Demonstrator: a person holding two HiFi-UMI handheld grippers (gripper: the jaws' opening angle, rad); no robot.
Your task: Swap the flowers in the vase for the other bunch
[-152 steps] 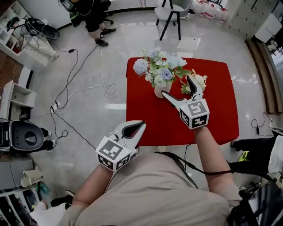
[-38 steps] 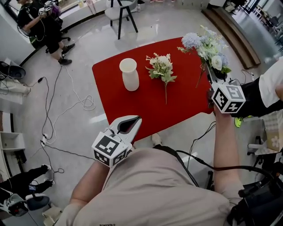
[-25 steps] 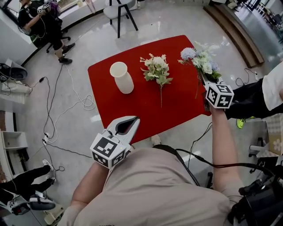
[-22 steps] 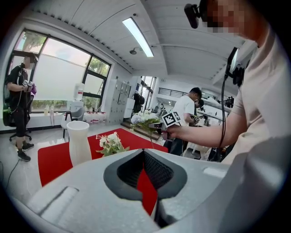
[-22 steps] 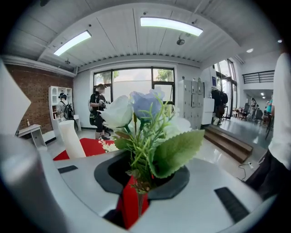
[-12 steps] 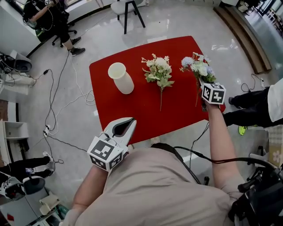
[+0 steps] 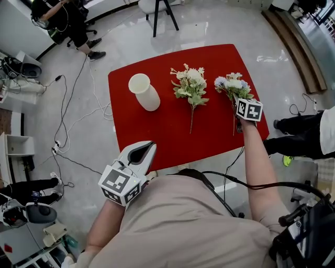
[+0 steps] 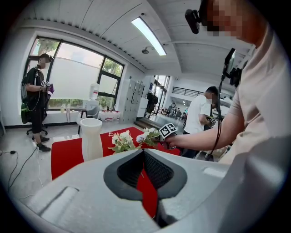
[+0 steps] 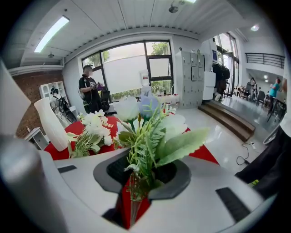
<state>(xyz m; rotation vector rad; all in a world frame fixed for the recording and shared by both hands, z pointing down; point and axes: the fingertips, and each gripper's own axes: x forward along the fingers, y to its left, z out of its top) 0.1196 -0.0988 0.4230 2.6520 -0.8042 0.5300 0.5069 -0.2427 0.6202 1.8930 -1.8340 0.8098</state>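
Note:
A white vase (image 7: 144,91) stands empty on the left part of the red table (image 7: 157,131). The cream bunch (image 7: 189,86) lies flat at the middle of the table. My right gripper (image 7: 241,104) is shut on the stems of the blue-and-white bunch (image 7: 232,88), low over the table's right side; I cannot tell whether the bunch touches the cloth. In the right gripper view the bunch (image 9: 150,132) rises out of the jaws (image 9: 138,159), with the cream bunch (image 9: 91,132) and vase (image 9: 50,123) beyond. My left gripper (image 7: 146,149) hangs shut and empty off the table's near edge.
Cables (image 7: 78,104) trail over the floor left of the table. A chair (image 7: 162,10) stands behind it, and a person (image 7: 73,23) stands at the far left. Another person's legs (image 7: 298,141) are close to the table's right edge.
The blue-and-white bunch left the vase after the earliest frame. Over the last second my right gripper has sunk with it toward the table's right side. The left gripper has hardly moved.

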